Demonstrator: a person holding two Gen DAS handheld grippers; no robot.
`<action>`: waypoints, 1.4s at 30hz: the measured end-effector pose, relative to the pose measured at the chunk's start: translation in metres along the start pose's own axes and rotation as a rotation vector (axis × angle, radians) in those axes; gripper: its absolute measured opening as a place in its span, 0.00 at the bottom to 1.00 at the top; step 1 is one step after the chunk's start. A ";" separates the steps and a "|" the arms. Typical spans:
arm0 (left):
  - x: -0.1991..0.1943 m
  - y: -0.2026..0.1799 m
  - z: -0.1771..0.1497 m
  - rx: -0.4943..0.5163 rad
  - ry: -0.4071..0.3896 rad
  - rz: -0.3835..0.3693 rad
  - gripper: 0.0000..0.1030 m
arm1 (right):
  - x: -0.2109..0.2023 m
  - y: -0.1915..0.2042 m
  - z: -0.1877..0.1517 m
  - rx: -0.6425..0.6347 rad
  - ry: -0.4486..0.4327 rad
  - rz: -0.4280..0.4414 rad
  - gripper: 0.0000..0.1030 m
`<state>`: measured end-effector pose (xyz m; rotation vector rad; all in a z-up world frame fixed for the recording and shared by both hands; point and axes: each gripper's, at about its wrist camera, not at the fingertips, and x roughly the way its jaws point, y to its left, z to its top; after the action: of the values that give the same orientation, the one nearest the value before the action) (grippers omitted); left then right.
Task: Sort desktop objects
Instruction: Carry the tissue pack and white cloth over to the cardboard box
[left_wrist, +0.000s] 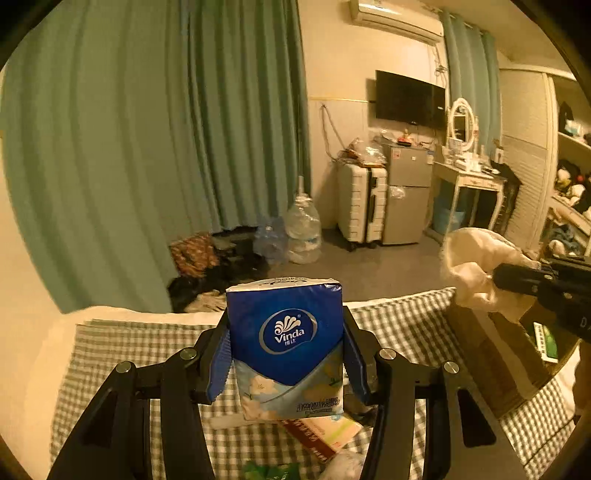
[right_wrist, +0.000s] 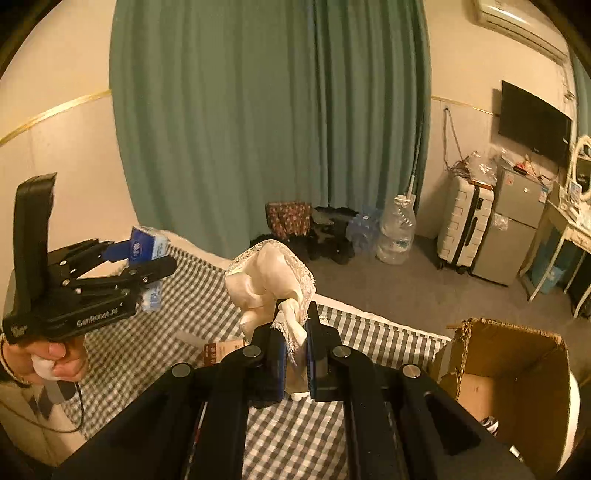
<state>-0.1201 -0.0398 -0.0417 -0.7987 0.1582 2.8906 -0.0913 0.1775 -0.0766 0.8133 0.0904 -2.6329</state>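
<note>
**Both grippers loaded above the checked cloth**

Well, in the left wrist view the left gripper (left_wrist: 286, 332) clamped a blue Vinda tissue pack (left_wrist: 284, 343) upright above the grey-and-white checked tablecloth (left_wrist: 147, 354). Over in the right wrist view, the right gripper (right_wrist: 295, 332) pinched a cream lace-trimmed cloth (right_wrist: 269, 280) aloft, near the open brown cardboard box (right_wrist: 517, 369).

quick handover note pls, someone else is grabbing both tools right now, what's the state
Left tool: shut on the blue tissue pack, held up above the checked cloth.
Right tool: shut on the cream lace-trimmed cloth, also lifted.
Cardboard box: open, on the right side of the checked cloth.
Done: both items picked up.
Left: neither is put away yet; a booklet and green packet lie on the checked cloth.
</note>
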 end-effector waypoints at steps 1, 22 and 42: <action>-0.006 0.006 0.000 -0.028 -0.013 0.010 0.51 | -0.003 0.001 -0.002 0.033 0.001 0.012 0.07; -0.045 -0.032 0.020 -0.039 -0.051 -0.071 0.51 | -0.073 -0.031 -0.009 0.144 -0.101 -0.133 0.07; -0.040 -0.153 0.058 0.035 -0.164 -0.183 0.52 | -0.117 -0.090 -0.036 0.144 -0.083 -0.400 0.09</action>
<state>-0.0907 0.1152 0.0190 -0.5359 0.1109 2.7556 -0.0168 0.3067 -0.0463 0.7996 0.0441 -3.0766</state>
